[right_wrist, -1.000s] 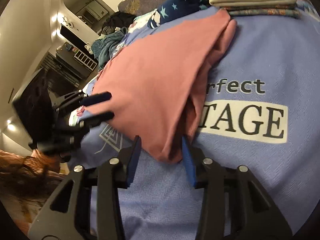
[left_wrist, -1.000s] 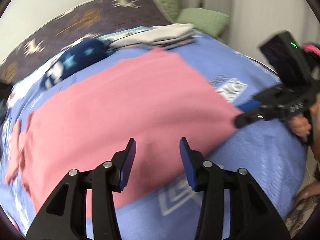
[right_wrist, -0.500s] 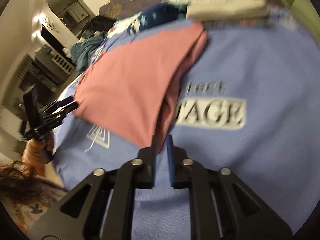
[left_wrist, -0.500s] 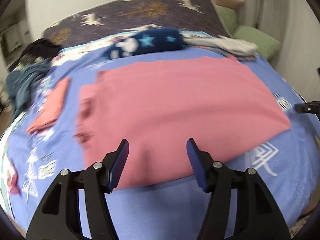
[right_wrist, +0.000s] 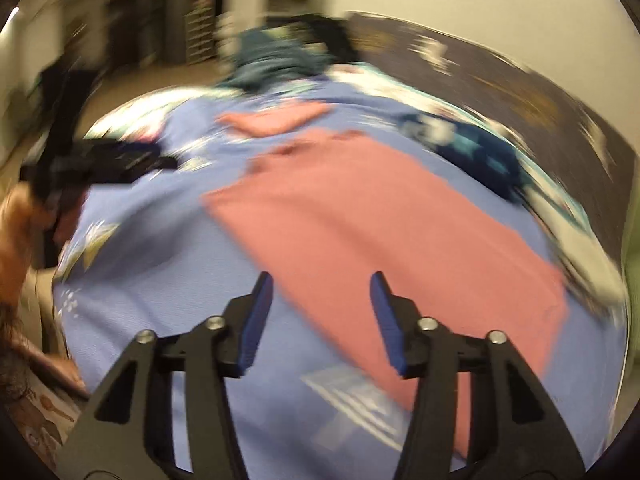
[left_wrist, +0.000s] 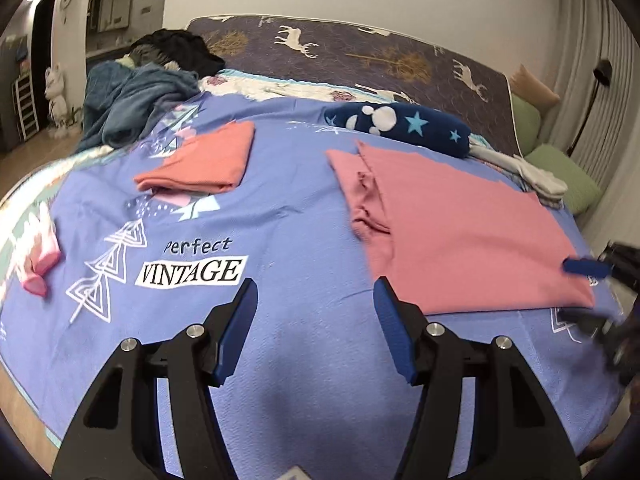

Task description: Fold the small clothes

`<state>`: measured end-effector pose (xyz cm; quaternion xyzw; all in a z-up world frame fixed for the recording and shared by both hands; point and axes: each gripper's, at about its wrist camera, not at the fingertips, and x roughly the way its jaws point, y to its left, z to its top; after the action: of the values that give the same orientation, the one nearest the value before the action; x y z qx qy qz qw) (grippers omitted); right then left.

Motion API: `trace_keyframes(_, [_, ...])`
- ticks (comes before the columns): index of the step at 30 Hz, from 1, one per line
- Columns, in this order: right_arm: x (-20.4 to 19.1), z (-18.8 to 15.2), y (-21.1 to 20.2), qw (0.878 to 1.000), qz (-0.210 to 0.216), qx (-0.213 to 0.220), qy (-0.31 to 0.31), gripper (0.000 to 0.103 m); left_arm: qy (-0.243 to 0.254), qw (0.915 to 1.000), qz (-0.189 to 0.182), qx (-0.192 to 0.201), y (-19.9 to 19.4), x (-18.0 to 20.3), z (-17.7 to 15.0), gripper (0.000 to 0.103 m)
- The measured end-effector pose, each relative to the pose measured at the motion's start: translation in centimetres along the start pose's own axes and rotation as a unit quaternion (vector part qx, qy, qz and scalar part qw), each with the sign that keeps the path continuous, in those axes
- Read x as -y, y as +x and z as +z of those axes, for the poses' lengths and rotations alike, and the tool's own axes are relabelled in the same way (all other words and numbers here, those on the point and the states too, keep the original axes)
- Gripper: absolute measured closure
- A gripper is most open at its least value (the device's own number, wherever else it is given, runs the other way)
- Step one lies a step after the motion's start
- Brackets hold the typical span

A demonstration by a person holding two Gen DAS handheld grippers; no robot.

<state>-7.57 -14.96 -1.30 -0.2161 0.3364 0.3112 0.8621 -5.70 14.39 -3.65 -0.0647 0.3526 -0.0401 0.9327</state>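
- Both sets of jaws stand apart with nothing between them: the left gripper (left_wrist: 314, 326) hangs over bare blue bedspread (left_wrist: 304, 208), and the right gripper (right_wrist: 320, 320) has its jaws opening, hovering over the near edge of the pink garment (right_wrist: 384, 232).
- Left wrist view: the pink garment (left_wrist: 460, 232) lies flat on the right half of the bed, folded into a broad rectangle, with bunched folds along its left edge.
- One blue fingertip (left_wrist: 586, 266) of the right gripper shows over the garment's near right corner; whether it touches the cloth cannot be told.
- A smaller folded salmon garment (left_wrist: 204, 160) lies well apart, toward the bed's far left.
- Between the 2 garments the bedspread is bare; its printed words "Perfect VINTAGE" (left_wrist: 192, 264) sit just beyond the left gripper.
- A navy star-print bundle (left_wrist: 400, 126) lies beside the pink garment's far edge, and a folded pale stack (left_wrist: 536, 176) sits at its far right corner.
- A small pink-and-white piece (left_wrist: 38, 248) lies at the bed's left edge.
- A teal blanket (left_wrist: 132, 100) and dark clothes (left_wrist: 176, 46) are heaped at the far left corner.
- Green cushions (left_wrist: 560, 172) lie off the bed's right side.
- Right wrist view is heavily blurred; the left gripper (right_wrist: 132, 162) appears at its left, held in a hand (right_wrist: 20, 232).
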Motion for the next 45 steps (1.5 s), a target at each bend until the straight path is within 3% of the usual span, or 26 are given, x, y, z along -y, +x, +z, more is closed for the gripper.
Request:
trace_keyframes(3, [-5.6, 1.1, 3.4, 0.997, -0.004, -0.015, -0.077, 0.05, -0.027, 0.9991, -0.031, -0.006, 0.8, -1.8, -0.5, 0.042])
trace_keyframes(8, [-9.5, 3.3, 8.4, 0.987, -0.064, -0.033, -0.141, 0.05, -0.038, 0.9955, -0.085, -0.02, 2.7, -3.1, 0.2, 0.042])
trace_keyframes(14, [-10.2, 4.7, 11.5, 0.984, -0.083, -0.038, -0.151, 0.05, -0.04, 0.9785, -0.197, -0.043, 8.0, -3.2, 4.6, 0.042])
trace_keyframes(17, [-9.8, 5.3, 12.3, 0.986, -0.08, -0.04, -0.138, 0.051, -0.053, 0.9705, -0.222, -0.079, 12.6, -2.8, 7.2, 0.042])
trace_keyframes(20, [-9.6, 5.8, 12.9, 0.989, -0.071, -0.041, -0.126, 0.061, -0.072, 0.9611, -0.241, -0.113, 17.0, -2.4, 9.3, 0.042])
trace_keyframes(24, [-9.5, 6.2, 13.7, 0.989, -0.065, -0.039, -0.127, 0.073, -0.097, 0.9524, -0.264, -0.119, 20.7, -2.3, 11.5, 0.043])
trace_keyframes(25, [-9.4, 6.3, 13.9, 0.989, -0.063, -0.039, -0.126, 0.076, -0.109, 0.9498, -0.268, -0.12, 21.3, -2.4, 12.0, 0.046])
trace_keyframes(26, [-9.4, 6.4, 14.0, 0.99, -0.06, -0.039, -0.125, 0.077, -0.117, 0.9475, -0.271, -0.122, 21.8, -2.5, 12.4, 0.063])
trace_keyframes(27, [-9.3, 6.5, 14.1, 0.99, -0.056, -0.04, -0.124, 0.081, -0.124, 0.944, -0.278, -0.127, 22.2, -2.5, 12.8, 0.095])
trace_keyframes(28, [-9.3, 6.6, 14.2, 0.99, -0.05, -0.041, -0.122, 0.089, -0.126, 0.9426, -0.28, -0.131, 22.4, -2.4, 13.2, 0.099])
trace_keyframes(30, [-9.4, 6.7, 14.2, 0.991, -0.042, -0.041, -0.122, 0.097, -0.126, 0.9439, -0.281, -0.119, 21.9, -2.4, 13.7, 0.099])
trace_keyframes(33, [-9.8, 7.0, 12.9, 0.993, -0.022, -0.028, -0.114, 0.099, -0.092, 0.9526, -0.28, -0.074, 19.7, -1.8, 14.5, 0.099])
trace_keyframes(35, [-10.5, 7.1, 12.0, 0.992, -0.015, -0.02, -0.126, 0.099, -0.059, 0.9684, -0.23, -0.077, 20.7, -1.3, 14.4, 0.1])
trace_keyframes(36, [-10.8, 6.9, 12.2, 0.99, -0.018, -0.025, -0.137, 0.099, -0.05, 0.9789, -0.176, -0.09, 22.2, -1.5, 14.1, 0.1])
trace_keyframes(37, [-11.0, 6.4, 12.9, 0.988, -0.018, -0.038, -0.148, 0.099, -0.052, 0.9818, -0.153, -0.099, 23.0, -1.8, 13.7, 0.1])
trace_keyframes(38, [-10.9, 6.0, 13.5, 0.988, -0.017, -0.05, -0.147, 0.099, -0.06, 0.9813, -0.149, -0.107, 23.5, -2.5, 13.4, 0.101])
trace_keyframes(40, [-10.6, 6.0, 13.2, 0.99, -0.008, -0.046, -0.133, 0.091, -0.105, 0.9728, -0.179, -0.103, 22.9, -4.3, 12.9, 0.101])
trace_keyframes(41, [-10.3, 6.3, 12.7, 0.992, 0.011, -0.046, -0.121, 0.084, -0.119, 0.9704, -0.185, -0.1, 22.2, -5.2, 12.7, 0.098])
trace_keyframes(42, [-9.7, 6.7, 12.1, 0.993, 0.04, -0.041, -0.103, 0.068, -0.127, 0.969, -0.189, -0.097, 21.5, -5.6, 12.6, 0.092])
trace_keyframes(45, [-6.5, 8.5, 10.5, 0.997, 0.055, -0.019, -0.046, 0.065, -0.117, 0.9706, -0.199, -0.07, 18.1, -6.2, 11.6, 0.078])
